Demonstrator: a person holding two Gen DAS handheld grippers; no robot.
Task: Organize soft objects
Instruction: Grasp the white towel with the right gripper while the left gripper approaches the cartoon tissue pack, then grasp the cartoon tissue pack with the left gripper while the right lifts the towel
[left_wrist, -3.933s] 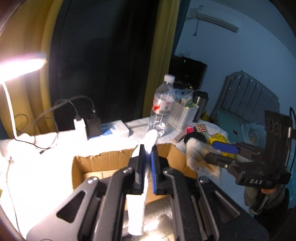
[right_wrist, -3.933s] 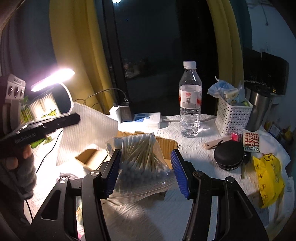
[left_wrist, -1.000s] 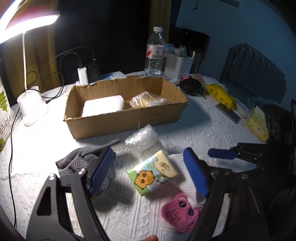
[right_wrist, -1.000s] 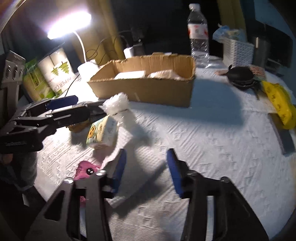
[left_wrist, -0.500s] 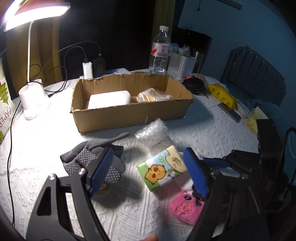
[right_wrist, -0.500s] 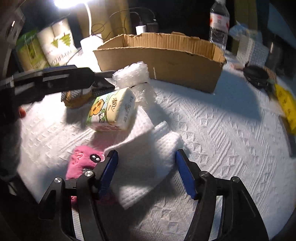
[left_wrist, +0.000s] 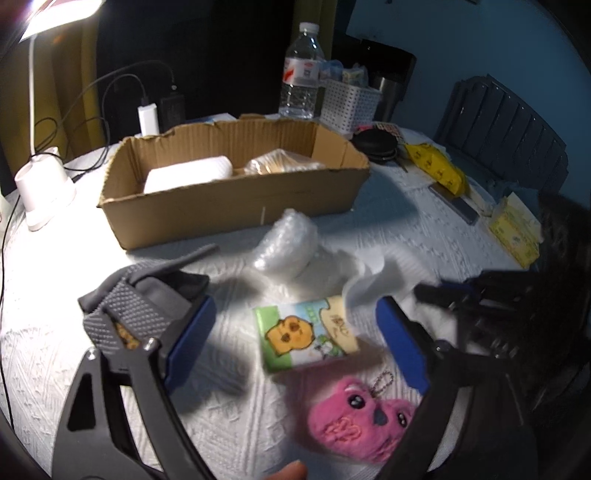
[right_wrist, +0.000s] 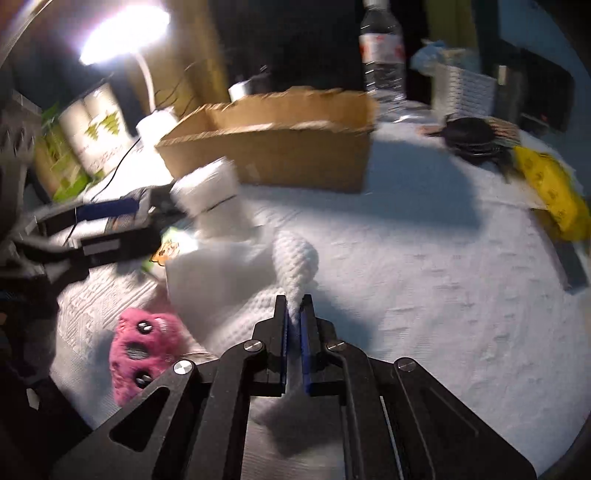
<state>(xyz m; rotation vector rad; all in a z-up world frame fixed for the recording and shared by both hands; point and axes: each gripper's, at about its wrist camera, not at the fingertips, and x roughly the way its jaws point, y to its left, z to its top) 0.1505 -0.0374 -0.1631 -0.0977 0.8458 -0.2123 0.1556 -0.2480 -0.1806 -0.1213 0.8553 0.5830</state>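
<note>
On the table (right_wrist: 424, 258), the right gripper (right_wrist: 294, 314) pinches a white cloth (right_wrist: 295, 258) near the front edge, while the left gripper (left_wrist: 295, 332) hovers spread wide over a tissue pack (left_wrist: 304, 338).

My left gripper (left_wrist: 293, 338) is spread wide, jaws either side of the tissue pack (left_wrist: 306, 339) lying flat on the table cloth (left_wrist: 388, 221). Grey glove (left_wrist: 147, 295) by my left finger. Pink plush (left_wrist: 360, 421) nearest me. Bubble wrap (left_wrist: 286, 249) beyond the pack; cardboard box (left_wrist: 236, 201) behind it.
</note>
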